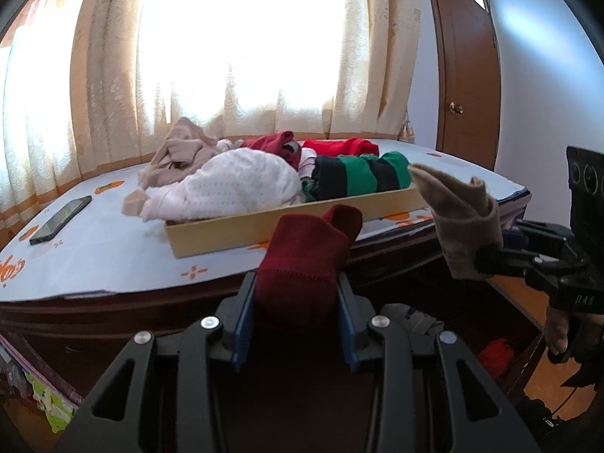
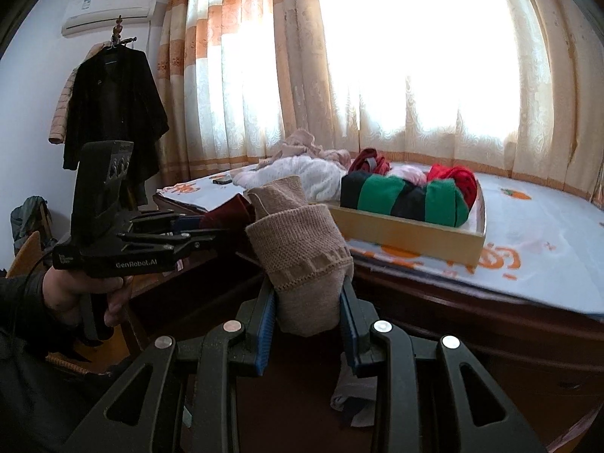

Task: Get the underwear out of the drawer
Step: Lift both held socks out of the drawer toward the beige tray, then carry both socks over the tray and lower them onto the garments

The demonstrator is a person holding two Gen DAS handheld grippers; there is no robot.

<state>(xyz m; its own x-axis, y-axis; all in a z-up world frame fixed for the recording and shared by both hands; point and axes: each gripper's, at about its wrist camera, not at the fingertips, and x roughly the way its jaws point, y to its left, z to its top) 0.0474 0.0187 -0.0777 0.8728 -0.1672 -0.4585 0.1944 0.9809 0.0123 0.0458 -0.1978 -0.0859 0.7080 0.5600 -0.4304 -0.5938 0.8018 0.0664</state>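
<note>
Two grippers, two knitted bundles, one in each. The left gripper (image 1: 298,302) has its blue ribbed pads pressed partway closed on a dark red knit bundle (image 1: 302,260), soft and rolled, with a stitched hem band across its middle. To the right, the right gripper (image 2: 307,311) is clamped the same way on a tan knit bundle (image 2: 302,260), ribbed at the cuff, its folded top flopping to the left. Both bundles sit up in the air, near the front edge of the dresser top (image 1: 98,249), clear of the open drawer (image 1: 502,343) down below, where an orange-red scrap and a grey piece of cloth lie in the dark.

One shallow cardboard tray (image 1: 287,222), flat-walled and rectangular, rests on the pale cloth with orange motifs covering that top. Inside it, at the right, one thick roll striped green and black (image 1: 358,181); behind that, one bright red folded piece (image 1: 339,147) and one dark red piece (image 1: 279,143). A white dimpled garment (image 1: 234,185) spills over the tray's left end, with a beige crumpled one (image 1: 177,154) beyond it. One dark phone (image 1: 60,219) lies flat at far left. Embossed cream and orange curtains (image 1: 113,75) glow behind. One bare hand (image 2: 75,294) grips the left tool's handle.
</note>
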